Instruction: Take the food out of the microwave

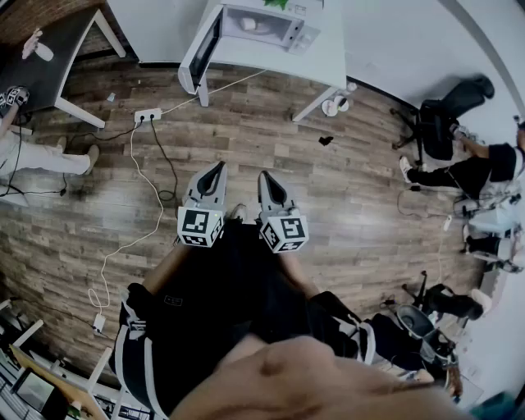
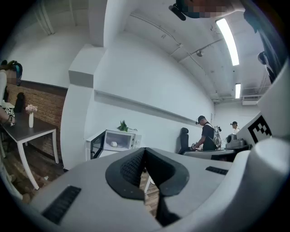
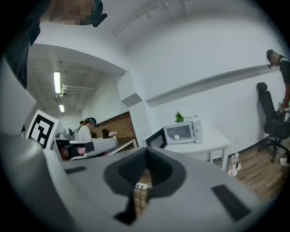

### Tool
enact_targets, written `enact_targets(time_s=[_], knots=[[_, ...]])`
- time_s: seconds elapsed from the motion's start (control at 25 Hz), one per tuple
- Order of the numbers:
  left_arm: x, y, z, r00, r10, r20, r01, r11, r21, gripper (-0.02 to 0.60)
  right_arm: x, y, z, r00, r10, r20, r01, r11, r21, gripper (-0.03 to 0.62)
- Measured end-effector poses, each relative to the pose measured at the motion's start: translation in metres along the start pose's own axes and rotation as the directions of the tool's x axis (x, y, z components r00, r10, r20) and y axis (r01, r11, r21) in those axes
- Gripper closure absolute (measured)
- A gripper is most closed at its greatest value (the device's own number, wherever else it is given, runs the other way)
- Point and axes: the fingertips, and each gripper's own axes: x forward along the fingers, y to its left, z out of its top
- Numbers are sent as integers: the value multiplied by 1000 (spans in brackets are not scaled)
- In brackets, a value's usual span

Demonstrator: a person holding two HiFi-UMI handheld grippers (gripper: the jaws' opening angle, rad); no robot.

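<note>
The left hand-held gripper and the right hand-held gripper are carried side by side in front of the person's body. Both are aimed nearly level at the microwave, which stands well ahead of them on a white tabletop. Each has its jaws pressed together with nothing between them, a sensible way to carry them while nothing is within reach. The microwave's door is swung open to the left of the cavity, so the way in is free. The food, a small pale item, lies inside the cavity, far ahead of both jaw tips. Judging by the stretch of wooden floor in between, the task has barely begun. The person probably has to walk up, then spread one pair of jaws before reaching in.
</note>
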Motion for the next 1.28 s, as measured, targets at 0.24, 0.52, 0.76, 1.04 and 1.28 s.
enact_targets(time_s=[0.24, 0.52, 0.76, 1.04, 1.28], knots=[[0, 0, 1, 1000, 6, 5, -6, 1000, 0, 550, 0, -2, 3, 1000, 2, 5, -2, 1000, 2, 563], [1, -6, -2, 1000, 2, 7, -2, 1000, -3, 550, -4, -7, 5, 1000, 2, 25, -2, 1000, 2, 563], [0, -16, -1, 1000, 7, 12, -7, 1000, 5, 551, -13, -13, 8, 999, 4, 40, -6, 999, 33, 563], [7, -25, -1, 999, 37, 16, -37, 999, 11, 549, -21, -31, 4, 999, 11, 37, -12, 999, 36, 563], [14, -43, -4, 998, 67, 18, -67, 998, 13, 549, -29, -51, 0, 999, 33, 22, -34, 999, 38, 563]])
